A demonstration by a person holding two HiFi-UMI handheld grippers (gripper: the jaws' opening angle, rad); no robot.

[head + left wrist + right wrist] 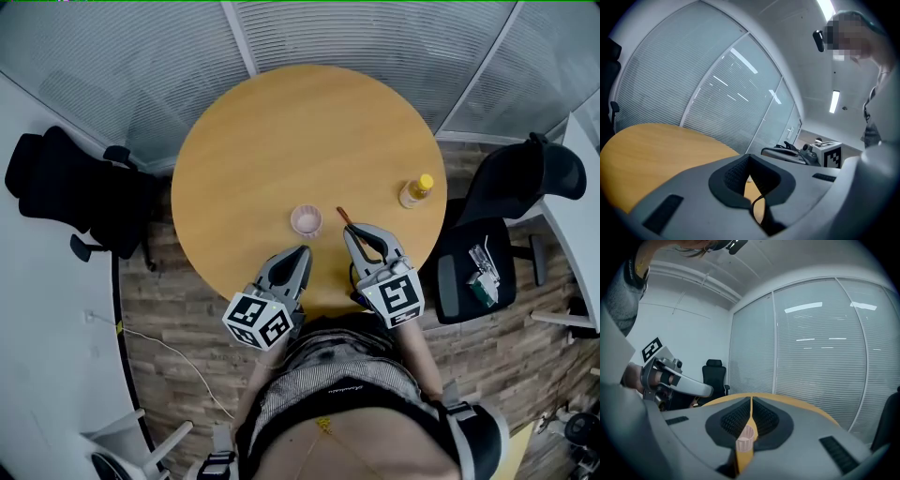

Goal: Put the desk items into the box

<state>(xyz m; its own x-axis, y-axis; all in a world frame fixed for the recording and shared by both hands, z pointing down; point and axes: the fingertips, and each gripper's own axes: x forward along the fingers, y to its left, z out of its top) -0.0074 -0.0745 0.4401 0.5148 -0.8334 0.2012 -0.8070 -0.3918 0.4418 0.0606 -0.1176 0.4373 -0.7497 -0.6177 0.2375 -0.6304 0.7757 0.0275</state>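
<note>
Right gripper (751,401): jaws pressed together, nothing in them.
Left gripper (749,157): tips meeting too, empty.
Cup (307,220): on the table (281,122), just beyond both tips; stick (343,215) right of it, bottle (416,191) further right.
Tip: open up first, then straddle the cup's rim (it looks light, so squeeze gently).
Views: only the head view shows stick and bottle; box in none.
</note>
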